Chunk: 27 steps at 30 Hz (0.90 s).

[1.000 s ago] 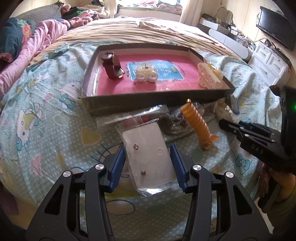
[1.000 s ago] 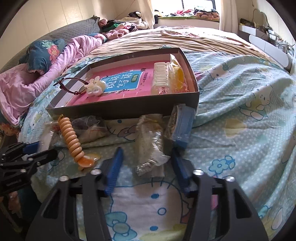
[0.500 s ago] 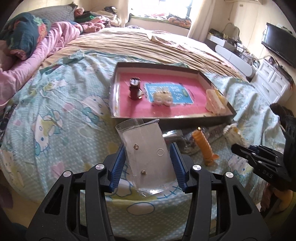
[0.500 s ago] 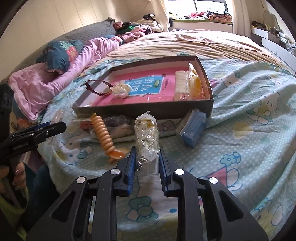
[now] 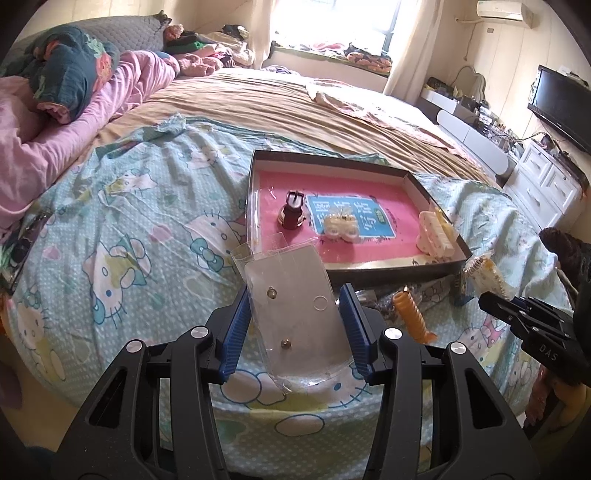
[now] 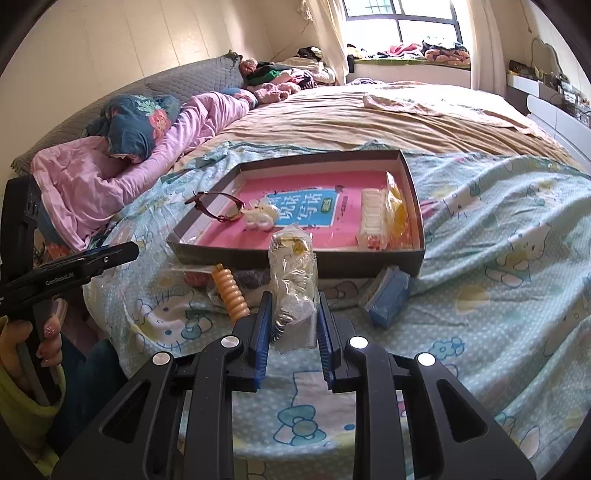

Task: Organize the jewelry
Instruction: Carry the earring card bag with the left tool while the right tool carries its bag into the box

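Your left gripper (image 5: 295, 332) is clamped on a flat clear sleeve (image 5: 295, 314) that carries two small studs, held up off the bedding with both blue pads against its edges. Your right gripper (image 6: 291, 332) has just been closing and now pinches a crumpled clear bag (image 6: 293, 280) with pale and yellow pieces inside, also lifted clear of the bed.

Only the left wrist view shows the studs and the flat face of the sleeve; from the right wrist view you see only the side of the left gripper and the hand (image 6: 22, 343) around its handle, with a yellow-green sleeve. Only the right wrist view shows the blue box (image 6: 388, 295) lying on the sheet just in front of the tray's near right corner.

Below the grippers, an orange spiral hair tie (image 6: 231, 295) lies on the cartoon-cat sheet (image 5: 129, 221) among other clear packets, just short of the tray. The dark-walled tray (image 5: 388, 271) sits flat on the bed with a pink book as its floor. In it: a dark red watch (image 5: 293, 214) at the left, a cream bow-shaped clip (image 5: 341, 227) on the book's blue panel, and a cream claw clip (image 5: 436, 236) against the right wall, with a yellow packet beside it in the right wrist view.

Beyond the tray, a tan blanket (image 5: 277, 107) covers the far bed, and pink bedding (image 6: 129, 173) with a dark floral pillow lies along the headboard side. Clothes are piled under a bright window (image 6: 402, 22). The left wrist view alone shows a wall television (image 5: 561, 107) above white drawers.
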Available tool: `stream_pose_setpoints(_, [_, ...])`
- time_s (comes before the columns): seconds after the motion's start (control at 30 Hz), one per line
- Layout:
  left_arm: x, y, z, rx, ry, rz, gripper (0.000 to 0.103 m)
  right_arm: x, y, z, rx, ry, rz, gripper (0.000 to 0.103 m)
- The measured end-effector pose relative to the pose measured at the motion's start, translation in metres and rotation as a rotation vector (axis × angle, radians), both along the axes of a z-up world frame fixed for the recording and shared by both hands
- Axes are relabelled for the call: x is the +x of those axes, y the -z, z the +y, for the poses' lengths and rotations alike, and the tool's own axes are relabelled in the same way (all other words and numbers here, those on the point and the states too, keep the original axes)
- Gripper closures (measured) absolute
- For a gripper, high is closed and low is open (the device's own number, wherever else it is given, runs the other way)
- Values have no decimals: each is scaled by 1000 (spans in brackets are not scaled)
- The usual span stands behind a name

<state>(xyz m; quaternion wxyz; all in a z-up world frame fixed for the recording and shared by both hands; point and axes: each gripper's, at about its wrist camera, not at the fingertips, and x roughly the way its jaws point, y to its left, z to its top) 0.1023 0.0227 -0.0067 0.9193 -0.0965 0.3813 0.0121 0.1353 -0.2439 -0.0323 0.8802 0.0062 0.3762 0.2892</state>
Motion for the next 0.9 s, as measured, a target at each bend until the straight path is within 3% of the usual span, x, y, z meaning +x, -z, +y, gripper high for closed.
stream_pose_setpoints(0.47, [10,-15,-11,17,28,-44,63,8,-13,12,19,-17,-35,81])
stream_pose_setpoints(0.9, [43,-17,-23,15,70,-48,63,24,-20,18,26,-6,-62,81])
